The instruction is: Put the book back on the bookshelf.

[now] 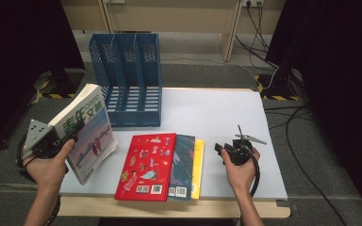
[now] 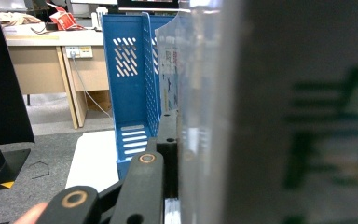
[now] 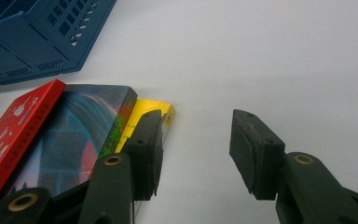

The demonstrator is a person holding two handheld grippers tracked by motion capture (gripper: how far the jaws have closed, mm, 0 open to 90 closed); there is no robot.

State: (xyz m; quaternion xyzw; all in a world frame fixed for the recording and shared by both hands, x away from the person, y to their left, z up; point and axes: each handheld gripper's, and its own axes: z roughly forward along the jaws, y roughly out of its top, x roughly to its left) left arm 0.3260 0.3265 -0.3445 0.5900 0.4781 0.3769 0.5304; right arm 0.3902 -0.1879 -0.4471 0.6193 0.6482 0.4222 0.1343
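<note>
Beside blue file rack point(image 1: 128, 77) — magazine point(image 1: 88, 129), gripper-held

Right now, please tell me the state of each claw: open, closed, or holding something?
Left claw: closed on the white paperback book with green characters, lifted off the table.
Right claw: open, holding nothing.

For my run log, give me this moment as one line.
left claw: shut on magazine, lifted | right claw: open, beside book stack | blue file rack: on table
</note>
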